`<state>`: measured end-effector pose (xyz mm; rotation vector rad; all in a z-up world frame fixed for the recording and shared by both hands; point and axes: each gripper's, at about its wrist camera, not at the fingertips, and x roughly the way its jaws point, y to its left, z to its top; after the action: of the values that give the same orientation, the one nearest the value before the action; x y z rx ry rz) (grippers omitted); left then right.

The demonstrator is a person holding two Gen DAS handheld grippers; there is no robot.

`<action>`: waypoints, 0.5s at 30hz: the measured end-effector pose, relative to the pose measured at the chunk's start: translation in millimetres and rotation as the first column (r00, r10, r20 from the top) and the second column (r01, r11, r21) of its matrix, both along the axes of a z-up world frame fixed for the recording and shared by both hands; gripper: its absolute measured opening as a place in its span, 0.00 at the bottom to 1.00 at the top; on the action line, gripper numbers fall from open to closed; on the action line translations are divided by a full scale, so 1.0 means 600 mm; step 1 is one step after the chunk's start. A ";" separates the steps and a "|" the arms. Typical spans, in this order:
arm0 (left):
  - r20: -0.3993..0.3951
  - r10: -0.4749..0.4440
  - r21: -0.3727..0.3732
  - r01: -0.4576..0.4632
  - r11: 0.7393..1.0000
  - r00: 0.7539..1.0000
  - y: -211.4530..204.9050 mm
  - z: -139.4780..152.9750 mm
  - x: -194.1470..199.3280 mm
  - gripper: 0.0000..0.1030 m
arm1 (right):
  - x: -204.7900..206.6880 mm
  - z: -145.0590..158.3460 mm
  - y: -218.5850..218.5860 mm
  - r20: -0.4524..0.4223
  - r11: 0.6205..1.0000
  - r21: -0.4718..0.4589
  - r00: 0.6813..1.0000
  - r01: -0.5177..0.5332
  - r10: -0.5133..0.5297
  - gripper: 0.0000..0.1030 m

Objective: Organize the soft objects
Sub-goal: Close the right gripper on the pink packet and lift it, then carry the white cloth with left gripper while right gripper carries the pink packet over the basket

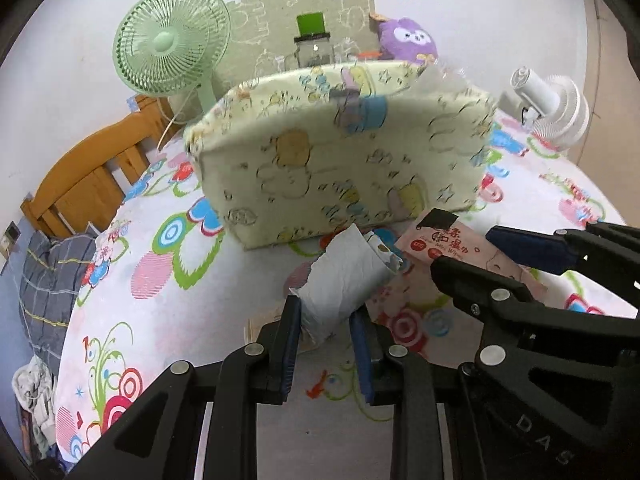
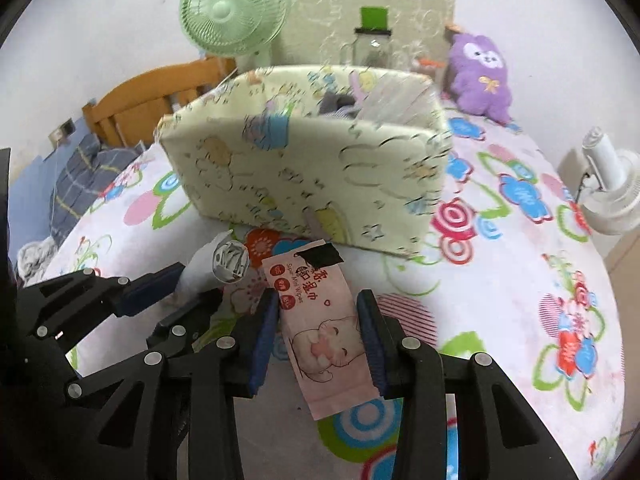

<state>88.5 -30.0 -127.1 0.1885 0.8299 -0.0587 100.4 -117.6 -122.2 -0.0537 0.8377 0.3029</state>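
My left gripper [image 1: 325,312] is shut on a white rolled-up soft bundle [image 1: 344,276], held above the flowered bedsheet [image 1: 168,280]. My right gripper [image 2: 319,300] is shut on a pink pack of wet wipes [image 2: 324,340] with a cartoon animal on it. Both pads press on the sides of the pack. Each gripper shows in the other's view: the right gripper [image 1: 466,248] with the wipes pack [image 1: 444,240], the left gripper [image 2: 198,284] with the white bundle [image 2: 218,266]. Just beyond both stands a pale yellow cartoon-print fabric box [image 1: 340,152] [image 2: 304,168], with grey cloth and a clear pack inside.
Behind the box stand a green fan [image 2: 234,4], a glass jar with a green lid [image 2: 374,36] and a purple plush toy [image 2: 480,76]. A white fan [image 2: 608,184] sits at the right edge of the bed. A wooden headboard [image 1: 92,172] and grey plaid bedding [image 1: 52,280] lie left.
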 end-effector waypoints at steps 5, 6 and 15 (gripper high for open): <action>0.039 -0.027 -0.015 0.028 1.000 0.999 -0.011 0.031 -0.015 0.24 | -0.019 0.032 -0.010 0.047 0.999 0.005 0.998 0.033 -0.033 0.41; 0.053 -0.028 -0.019 0.029 0.999 0.998 -0.013 0.040 -0.019 0.24 | -0.022 0.037 -0.011 0.052 0.999 0.010 0.998 0.036 -0.037 0.41; 0.122 -0.023 -0.038 0.028 0.999 0.992 -0.021 0.093 -0.044 0.24 | -0.052 0.094 -0.023 0.113 0.997 0.033 0.991 0.074 -0.077 0.42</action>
<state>62.1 -42.7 -71.3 0.1633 0.7046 -0.0865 69.4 -131.6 -65.7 -0.0121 0.7197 0.2386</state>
